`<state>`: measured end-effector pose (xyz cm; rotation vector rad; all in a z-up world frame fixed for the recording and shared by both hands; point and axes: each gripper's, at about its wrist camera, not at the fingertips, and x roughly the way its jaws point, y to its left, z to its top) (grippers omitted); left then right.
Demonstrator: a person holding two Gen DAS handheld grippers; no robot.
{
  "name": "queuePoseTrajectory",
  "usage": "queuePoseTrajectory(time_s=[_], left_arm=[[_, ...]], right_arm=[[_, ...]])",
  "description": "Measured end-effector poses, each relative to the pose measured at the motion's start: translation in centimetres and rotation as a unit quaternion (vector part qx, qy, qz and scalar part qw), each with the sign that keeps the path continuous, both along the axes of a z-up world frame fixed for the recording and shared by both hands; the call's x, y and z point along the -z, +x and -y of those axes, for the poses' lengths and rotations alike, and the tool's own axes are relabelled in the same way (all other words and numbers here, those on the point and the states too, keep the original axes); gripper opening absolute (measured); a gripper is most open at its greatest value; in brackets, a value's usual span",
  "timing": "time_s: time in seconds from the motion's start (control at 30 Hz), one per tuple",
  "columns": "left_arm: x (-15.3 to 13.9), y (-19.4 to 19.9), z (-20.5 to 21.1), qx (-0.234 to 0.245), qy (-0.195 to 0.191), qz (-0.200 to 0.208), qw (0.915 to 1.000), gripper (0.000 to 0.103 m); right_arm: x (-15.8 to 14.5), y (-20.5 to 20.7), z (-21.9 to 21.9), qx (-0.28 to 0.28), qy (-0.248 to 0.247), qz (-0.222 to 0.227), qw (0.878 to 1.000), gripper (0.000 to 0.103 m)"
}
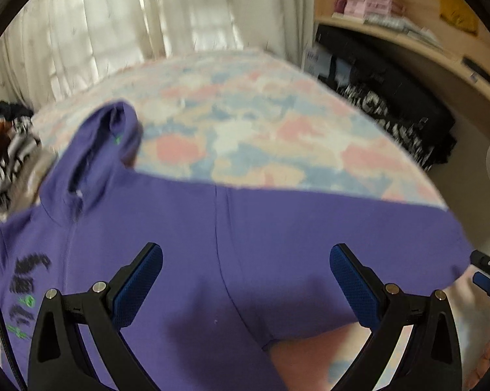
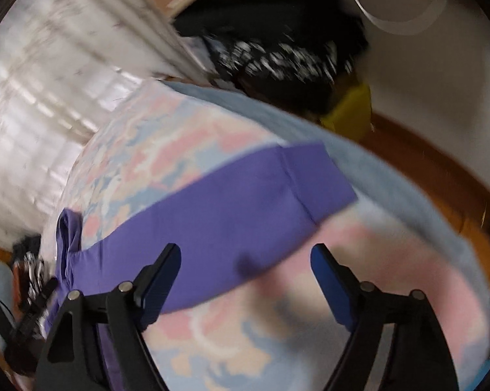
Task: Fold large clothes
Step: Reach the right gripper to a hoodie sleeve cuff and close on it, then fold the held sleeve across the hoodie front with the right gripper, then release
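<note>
Purple hoodie [image 1: 245, 244] on pastel bedspread [image 1: 245, 123] — clothes heap [image 1: 7, 159] alongside, curtain [image 1: 114, 16] beyond.

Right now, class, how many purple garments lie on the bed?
1: a purple hoodie spread flat across the patterned bedspread, hood at the far left, one sleeve stretched right. Others may be hidden outside the views.

Pastel floral bed [image 1: 245, 123], purple hoodie [image 1: 186, 228] spread

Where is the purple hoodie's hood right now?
In the left wrist view, the hood sits upper left, lying on the pastel bedspread beside a dark clothes pile.
</note>
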<state>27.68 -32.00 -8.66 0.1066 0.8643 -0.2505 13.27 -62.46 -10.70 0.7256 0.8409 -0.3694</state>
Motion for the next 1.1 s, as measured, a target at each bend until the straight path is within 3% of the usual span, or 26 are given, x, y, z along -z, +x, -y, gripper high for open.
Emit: queuePoseTrajectory(time_s=[0.1, 0.2, 0.27, 0.33, 0.4, 0.43, 0.53, 0.63, 0.73, 0.83, 0.93, 1.1], left_arm=[[2.4, 0.4, 0.7, -0.001, 0.013, -0.015, 0.9998, 0.099], [3.7, 0.4, 1.1, 0.005, 0.021, -0.026, 0.9994, 0.087], [3.8, 0.4, 0.9, 0.010, 0.015, -0.038, 0.9991, 0.076], [3.6, 0.3, 0.3, 0.017, 0.002, -0.052, 0.9985, 0.071], [2.9, 0.0, -0.8, 0.015, -0.007, -0.053, 0.9985, 0.068], [2.4, -0.1, -1.6, 0.014, -0.013, -0.050, 0.9986, 0.067], [0.2, -0.7, -4.5, 0.012, -0.029, -0.035, 0.9989, 0.067], [-2.1, -1.3, -8.5, -0.002, -0.044, -0.019, 0.9989, 0.067], [-4.1, -1.9, -13.0, -0.028, -0.065, -0.004, 0.9975, 0.067], [-4.9, -2.5, -17.8, -0.062, -0.081, 0.006, 0.9948, 0.067], [-4.1, -2.8, -22.3, -0.095, -0.094, 0.001, 0.9910, 0.067], [-0.6, -3.0, -27.2, -0.118, -0.113, -0.042, 0.9857, 0.067]], right_arm=[[3.0, 0.2, 1.4, 0.021, 0.046, -0.001, 0.999, 0.074], [4.2, 0.7, 2.2, 0.039, 0.067, 0.010, 0.997, 0.074], [4.6, 1.3, 2.6, 0.052, 0.074, 0.008, 0.996, 0.074], [4.7, 2.0, 2.6, 0.059, 0.070, 0.004, 0.996, 0.072], [4.2, 2.7, 2.2, 0.062, 0.044, -0.004, 0.997, 0.034], [3.9, 3.1, 2.0, 0.057, 0.037, -0.008, 0.998, 0.008], [1.2, 3.5, 0.4, 0.049, 0.000, 0.019, 0.999, 0.008], [-3.9, 4.0, -4.0, -0.003, -0.049, 0.082, 0.995, 0.008], [-8.4, 5.3, -10.2, -0.085, -0.058, 0.141, 0.985, 0.008], [-10.9, 7.5, -17.5, -0.173, -0.061, 0.161, 0.970, 0.008], [-10.2, 9.7, -24.7, -0.250, -0.050, 0.155, 0.954, 0.009], [-3.2, 12.6, -33.1, -0.317, -0.053, 0.071, 0.944, 0.013]])
